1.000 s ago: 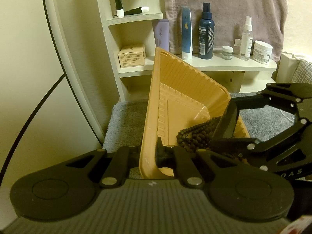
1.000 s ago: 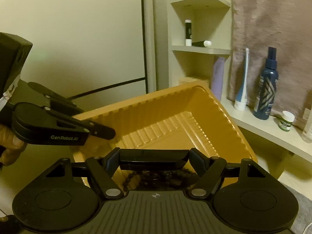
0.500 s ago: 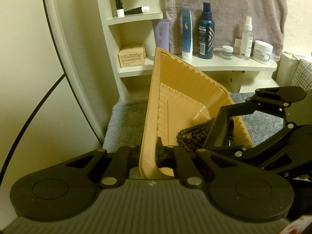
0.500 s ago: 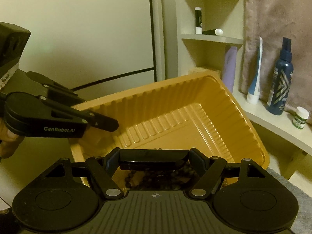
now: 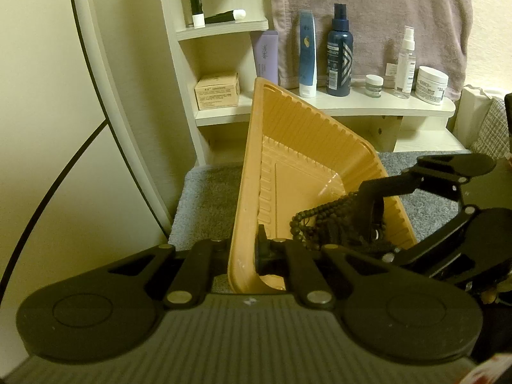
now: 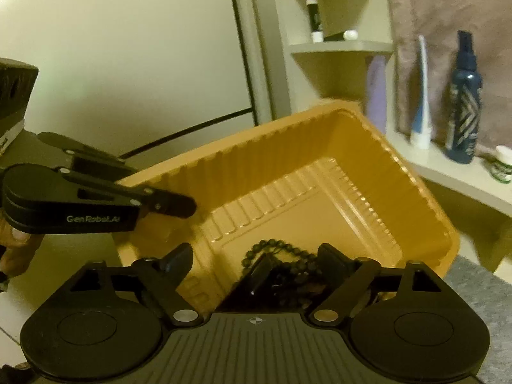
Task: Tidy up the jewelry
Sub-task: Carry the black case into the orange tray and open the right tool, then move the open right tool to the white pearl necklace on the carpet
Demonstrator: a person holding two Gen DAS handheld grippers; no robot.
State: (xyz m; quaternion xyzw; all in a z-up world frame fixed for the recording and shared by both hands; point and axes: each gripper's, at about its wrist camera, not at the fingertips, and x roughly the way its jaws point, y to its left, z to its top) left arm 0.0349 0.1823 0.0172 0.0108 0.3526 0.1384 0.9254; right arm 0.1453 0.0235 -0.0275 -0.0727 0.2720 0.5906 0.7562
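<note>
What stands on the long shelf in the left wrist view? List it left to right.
Purple tube → blue-and-white tube → dark blue spray bottle → small white jar → clear spray bottle → wide white cream jar.

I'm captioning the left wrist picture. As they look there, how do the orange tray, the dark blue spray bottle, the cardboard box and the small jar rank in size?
1. orange tray, though it is nearest the camera
2. dark blue spray bottle
3. cardboard box
4. small jar
</note>
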